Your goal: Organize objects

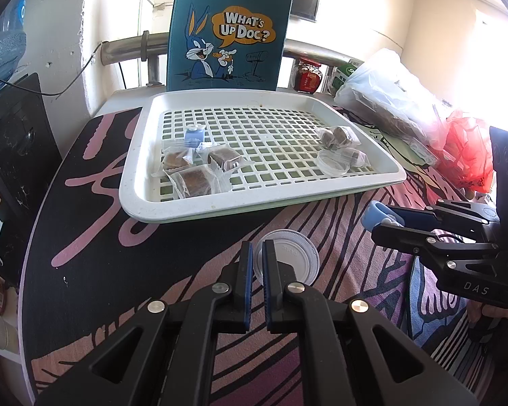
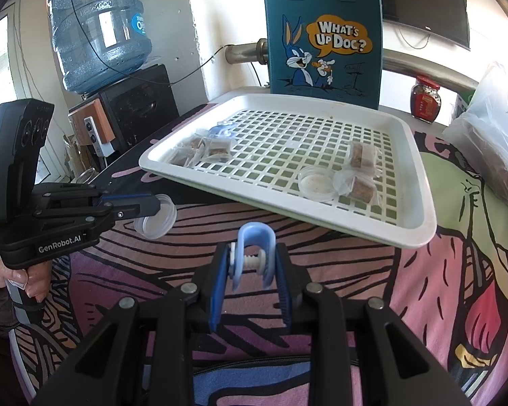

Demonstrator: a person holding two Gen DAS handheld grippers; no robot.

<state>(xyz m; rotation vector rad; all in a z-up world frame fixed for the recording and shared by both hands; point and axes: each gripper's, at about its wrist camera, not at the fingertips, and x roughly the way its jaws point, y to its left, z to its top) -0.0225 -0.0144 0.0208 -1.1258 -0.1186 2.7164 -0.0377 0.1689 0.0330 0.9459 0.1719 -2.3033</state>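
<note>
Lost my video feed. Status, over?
Left hand-held gripper shut on clear lid. Right hand-held gripper shut on blue clip. White tray ahead, unobstructed.

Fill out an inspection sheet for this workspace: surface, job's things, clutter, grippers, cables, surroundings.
Surface: table under a colourful cartoon-print cloth.
Job's things: white slotted tray holding wrapped brown snack cakes, a small blue item and a clear round lid.
Clutter: plastic bags and a red bag at the table's right edge; red-lidded jar behind the tray.
Grippers: left gripper shut on a clear round dish; right gripper shut on a blue clip.
Cables: black cable running along the wall.
Surroundings: teal cartoon tote bag upright behind the tray; water bottle on a dispenser; wall screen.
</note>
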